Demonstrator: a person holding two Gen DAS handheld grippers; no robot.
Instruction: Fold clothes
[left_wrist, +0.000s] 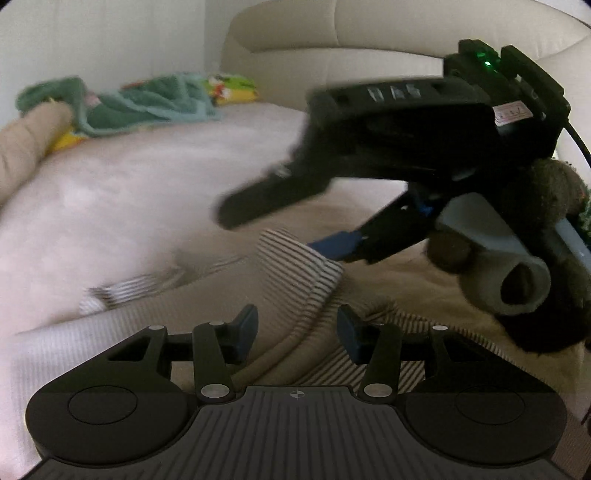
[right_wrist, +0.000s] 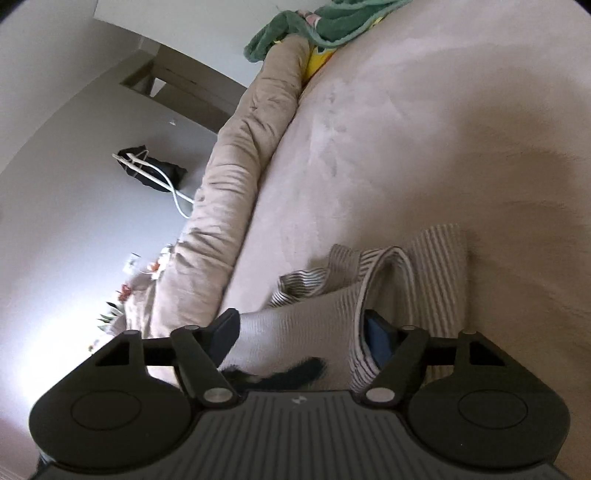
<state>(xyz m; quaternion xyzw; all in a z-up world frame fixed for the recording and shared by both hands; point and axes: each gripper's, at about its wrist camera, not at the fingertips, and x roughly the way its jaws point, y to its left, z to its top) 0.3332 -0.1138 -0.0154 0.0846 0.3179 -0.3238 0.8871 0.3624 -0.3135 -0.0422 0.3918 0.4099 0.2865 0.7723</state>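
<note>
A striped beige-and-white garment (left_wrist: 295, 280) lies bunched on the pale pink bed (left_wrist: 147, 177). My left gripper (left_wrist: 297, 330) is open just above the garment, with cloth lying between its fingers. My right gripper (left_wrist: 291, 229) reaches in from the right, open, its lower blue pad under a raised fold of the garment. In the right wrist view the right gripper (right_wrist: 306, 332) is open with a thick fold of the striped garment (right_wrist: 406, 280) between its fingers; a dark printed mark shows on the cloth near the gripper body.
A green towel (left_wrist: 147, 103) and colourful cloth lie at the far side of the bed. A beige rolled duvet (right_wrist: 229, 177) runs along the bed edge. A padded headboard (left_wrist: 369, 33) stands behind. Bags hang on the wall (right_wrist: 147, 170).
</note>
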